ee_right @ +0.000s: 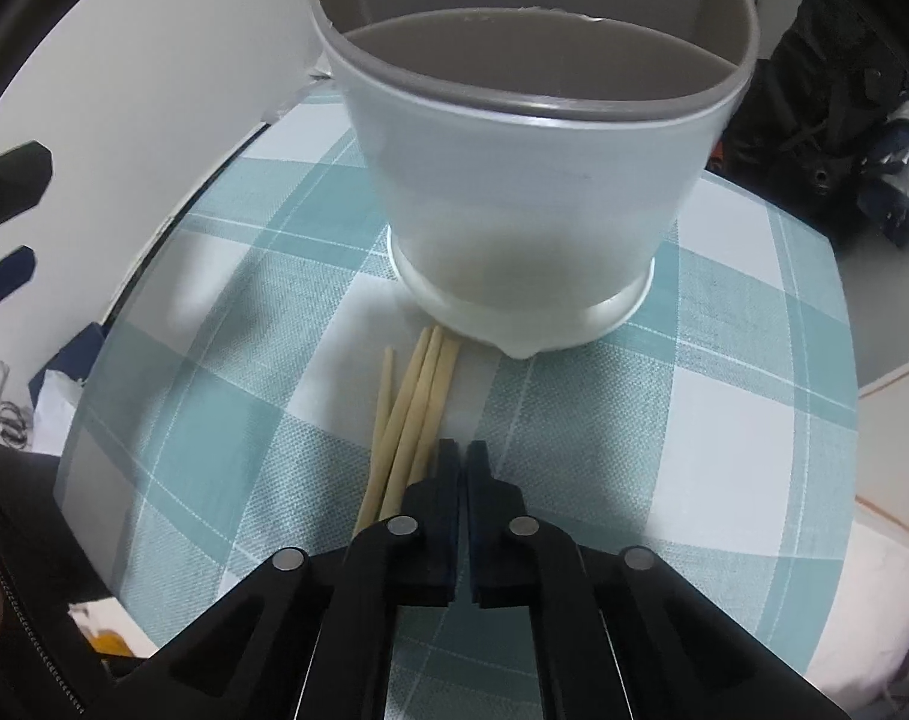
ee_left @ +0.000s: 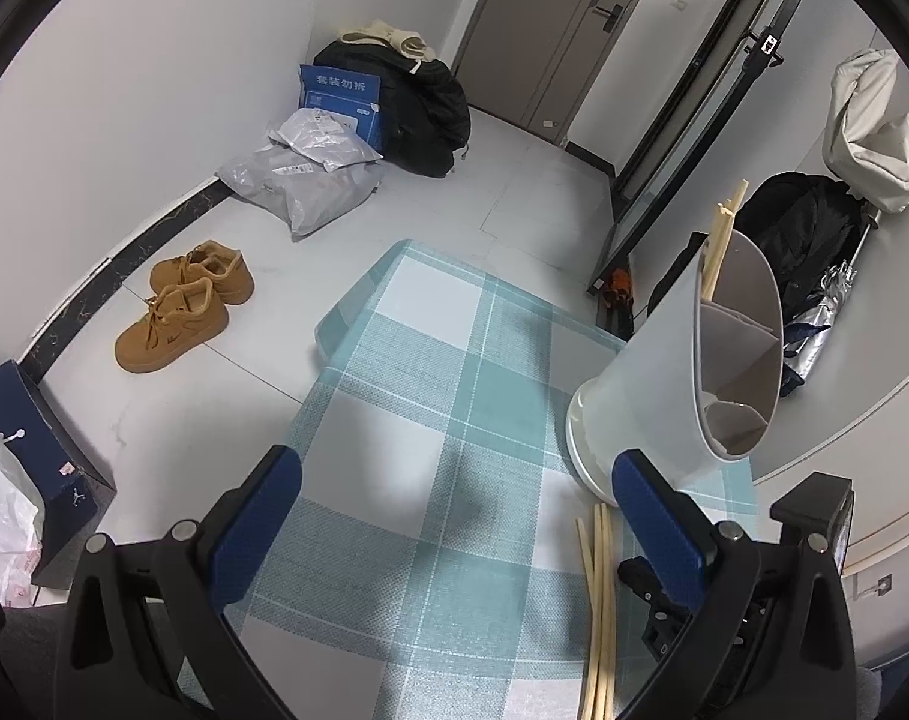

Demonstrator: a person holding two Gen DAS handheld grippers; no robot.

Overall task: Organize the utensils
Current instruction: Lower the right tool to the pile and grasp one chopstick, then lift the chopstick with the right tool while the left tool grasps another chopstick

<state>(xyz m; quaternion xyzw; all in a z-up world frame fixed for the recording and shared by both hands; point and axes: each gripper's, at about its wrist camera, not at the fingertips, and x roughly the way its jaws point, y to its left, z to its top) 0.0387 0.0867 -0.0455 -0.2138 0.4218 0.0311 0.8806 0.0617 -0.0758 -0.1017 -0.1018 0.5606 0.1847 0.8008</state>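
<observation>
Checked teal-and-white cloth covers the surface (ee_left: 430,420), which stands in a plain tiled room with tan shoes (ee_left: 184,306) and parcels (ee_left: 304,180) on the floor off to the left.

Starting at the left, the left hand-held gripper (ee_left: 448,516) is spread wide with nothing between its blue pads, hanging over bare cloth. The loose chopsticks (ee_left: 598,600) lie to its right, close by its right-hand finger, running lengthwise toward the holder.

Moving right, the white utensil holder (ee_left: 652,378) stands upright near the surface's far right edge, divided inside, with a few chopsticks in the holder (ee_left: 721,240) poking out of a rear compartment.

Further right, the right hand-held gripper (ee_right: 463,468) has its jaws pressed almost together; I cannot see anything gripped between them. From its own view the loose chopsticks (ee_right: 409,408) sit just left of its fingertips, fanned slightly, their far tips touching or nearly touching the base of the utensil holder (ee_right: 526,192), their near ends passing under its left finger. Their long axis runs roughly along this gripper's pointing direction, leaning a little left.

By my reckoning the right one is the nearer, but it would need to open and shift left to straddle a stick.
</observation>
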